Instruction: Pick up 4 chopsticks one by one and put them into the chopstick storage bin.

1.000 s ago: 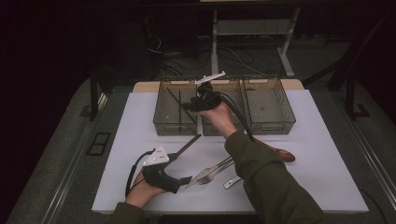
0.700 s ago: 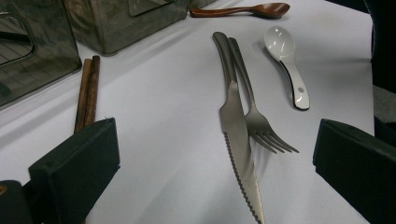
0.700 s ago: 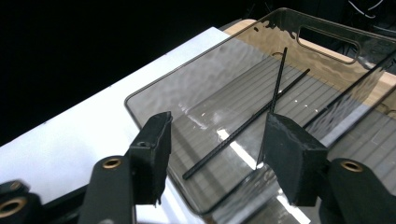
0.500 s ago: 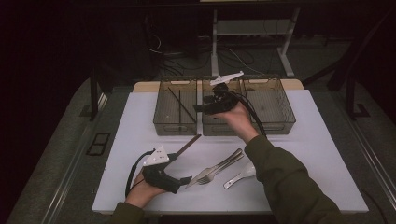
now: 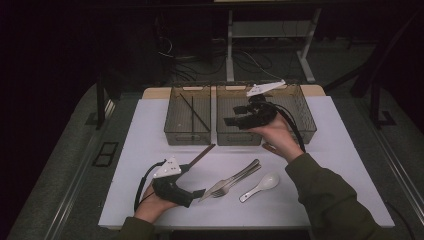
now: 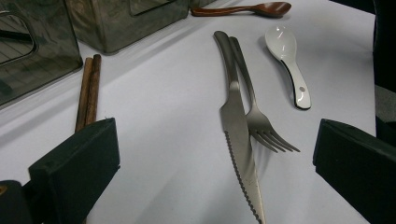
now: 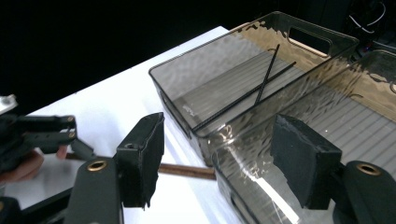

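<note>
My left gripper (image 5: pixel 200 192) rests low on the white table near its front edge, open, its tips just short of a steel knife (image 5: pixel 230 181) and fork (image 5: pixel 239 179) lying side by side. In the left gripper view the knife (image 6: pixel 236 126) and fork (image 6: pixel 261 116) lie between and beyond the open jaws (image 6: pixel 215 140), apart from the pads. My right gripper (image 5: pixel 231 121) hovers over the smoky plastic bins (image 5: pixel 192 134), pointing left. Its jaws (image 7: pixel 219 154) have just been opening and hold nothing. Two thin black chopsticks (image 7: pixel 261 84) lie in the left bin (image 7: pixel 177 88).
A white ceramic spoon (image 5: pixel 260 186) lies right of the fork. Brown wooden chopsticks (image 5: pixel 200 155) lie in front of the left bin. A dark wooden spoon (image 6: pixel 243 8) lies farther back. Bare tabletop stretches at the front right and far left. Dark floor surrounds the table.
My right hand has moved rightward and a little toward the person, above the bins, and its jaws now stand wider. The left hand and the cutlery have stayed put.
</note>
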The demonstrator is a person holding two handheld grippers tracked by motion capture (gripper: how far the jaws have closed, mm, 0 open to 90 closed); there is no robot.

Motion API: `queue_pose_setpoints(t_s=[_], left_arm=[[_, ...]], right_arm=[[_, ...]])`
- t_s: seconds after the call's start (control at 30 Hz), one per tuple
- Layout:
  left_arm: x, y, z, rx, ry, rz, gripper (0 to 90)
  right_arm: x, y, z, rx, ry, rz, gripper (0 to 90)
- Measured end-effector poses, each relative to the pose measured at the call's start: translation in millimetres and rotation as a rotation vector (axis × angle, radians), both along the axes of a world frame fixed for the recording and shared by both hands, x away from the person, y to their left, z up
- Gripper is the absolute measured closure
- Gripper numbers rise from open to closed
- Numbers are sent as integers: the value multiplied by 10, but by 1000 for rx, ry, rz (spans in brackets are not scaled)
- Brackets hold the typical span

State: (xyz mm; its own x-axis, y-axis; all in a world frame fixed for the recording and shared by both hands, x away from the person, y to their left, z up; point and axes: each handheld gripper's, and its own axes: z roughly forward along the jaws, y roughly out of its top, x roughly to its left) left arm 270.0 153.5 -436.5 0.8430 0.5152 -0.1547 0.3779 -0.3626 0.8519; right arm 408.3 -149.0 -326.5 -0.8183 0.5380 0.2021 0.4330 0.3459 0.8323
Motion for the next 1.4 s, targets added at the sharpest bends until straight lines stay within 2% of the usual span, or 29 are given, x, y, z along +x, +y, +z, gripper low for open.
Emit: queue_pose_setpoints(t_s=[0.2,0.6,0.9,1.07,1.2,1.33,1.4], left_arm=[[2,2,-1,7,-3,-1,0],[8,6,-3,12,-3,1,0],[5,5,-7,13,3,6,0],[9,11,-7,18,-1,4,0],[6,7,-11,18,5,7,0],[6,5,-11,18,6,8,0],[5,10,-8,21,5,7,0]], right_arm=[[-149,-198,-13,16,-11,9,334],[-411,-565,-172,28,-42,-5,274],[-602,-826,-337,48,-50,-45,245],[-724,-957,-413,51,-55,-91,224],[-823,-1045,-492,39,-41,-111,194],[-901,-1113,-590,25,-24,-109,194],[-941,-1143,-627,20,-32,-115,193]])
